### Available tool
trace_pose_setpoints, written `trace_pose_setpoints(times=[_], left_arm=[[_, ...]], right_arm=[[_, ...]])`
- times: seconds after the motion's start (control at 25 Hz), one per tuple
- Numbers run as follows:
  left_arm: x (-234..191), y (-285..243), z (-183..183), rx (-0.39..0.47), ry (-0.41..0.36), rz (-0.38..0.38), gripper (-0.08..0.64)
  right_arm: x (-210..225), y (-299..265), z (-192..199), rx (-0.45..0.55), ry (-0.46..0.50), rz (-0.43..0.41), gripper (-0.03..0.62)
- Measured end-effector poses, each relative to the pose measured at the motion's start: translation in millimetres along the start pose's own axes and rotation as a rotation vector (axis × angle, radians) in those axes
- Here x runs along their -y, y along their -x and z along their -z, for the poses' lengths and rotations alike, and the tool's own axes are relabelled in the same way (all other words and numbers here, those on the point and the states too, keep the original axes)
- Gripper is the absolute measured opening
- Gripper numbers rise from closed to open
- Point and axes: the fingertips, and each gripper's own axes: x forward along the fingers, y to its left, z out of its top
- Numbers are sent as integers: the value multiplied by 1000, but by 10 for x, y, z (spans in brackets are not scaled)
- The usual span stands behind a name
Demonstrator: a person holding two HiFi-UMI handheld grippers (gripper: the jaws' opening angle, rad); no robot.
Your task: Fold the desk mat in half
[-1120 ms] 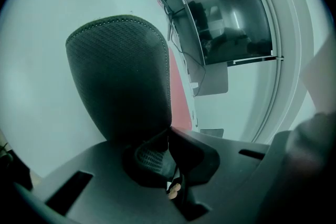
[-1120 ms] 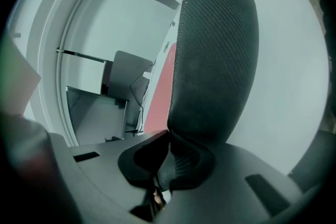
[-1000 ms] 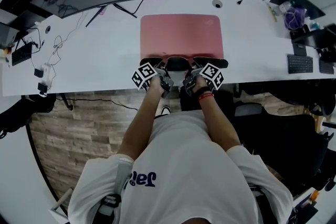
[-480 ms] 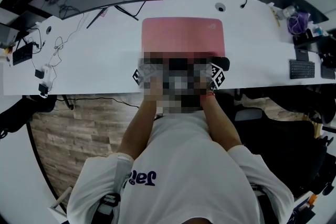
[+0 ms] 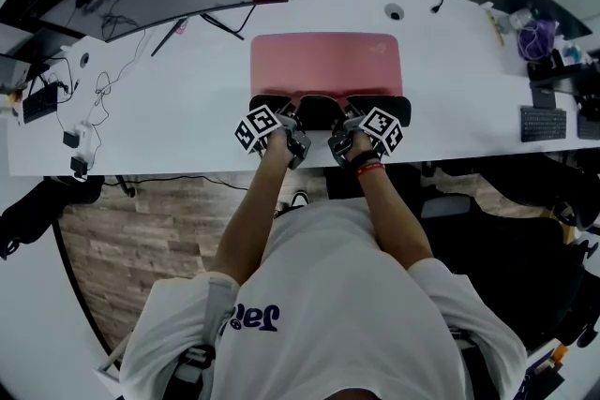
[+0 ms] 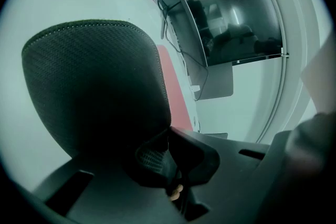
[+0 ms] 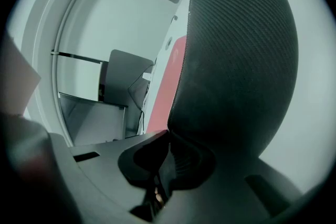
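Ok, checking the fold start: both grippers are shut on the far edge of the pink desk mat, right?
Not the far edge. The left gripper and right gripper are both shut on the near edge of the pink desk mat, as the head view shows.

White worktop (image 5: 187,122) carries a pink mat (image 5: 325,61) at its middle — near edge raised, black underside showing — and cables (image 5: 101,80) at left.
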Motion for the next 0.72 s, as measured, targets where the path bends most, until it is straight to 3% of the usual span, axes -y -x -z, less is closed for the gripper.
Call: trace_pose_setpoints(times=[0.72], left_arm=[[179, -310, -275, 8, -4, 8, 25]], right_arm=[[-178, -307, -265, 0, -8, -23, 28]])
